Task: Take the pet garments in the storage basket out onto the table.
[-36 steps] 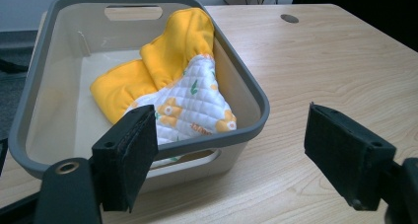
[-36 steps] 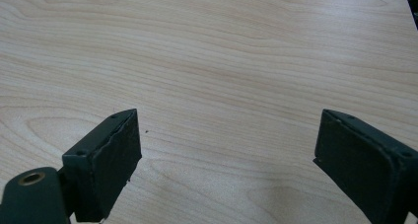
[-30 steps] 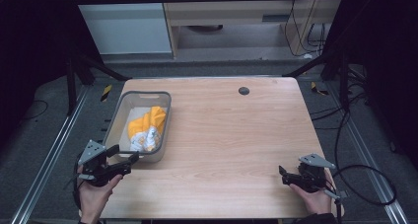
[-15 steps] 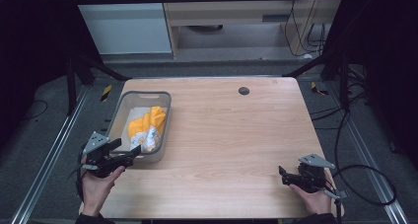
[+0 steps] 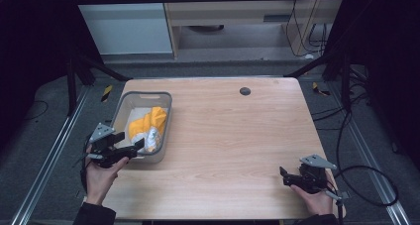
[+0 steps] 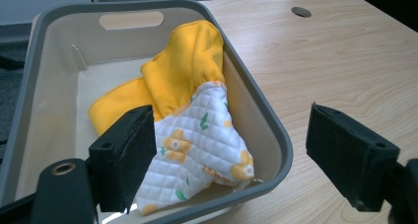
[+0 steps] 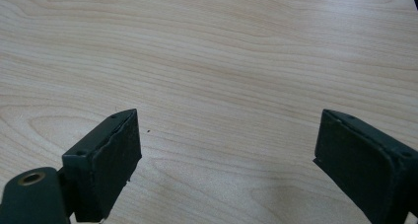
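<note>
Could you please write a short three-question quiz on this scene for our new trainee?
1. True or false: the left gripper has its jaws shut on the oven mitt.
2. Where does the oven mitt lie? A) in the grey bin B) on the bare table C) between the jaws of the right gripper
3. Fill in: the cuff of the oven mitt is plain ____, while its quilted part is white with a flower print.

Key
1. False: the jaws stand wide open, one over the bin and one outside its rim.
2. A
3. yellow
</note>
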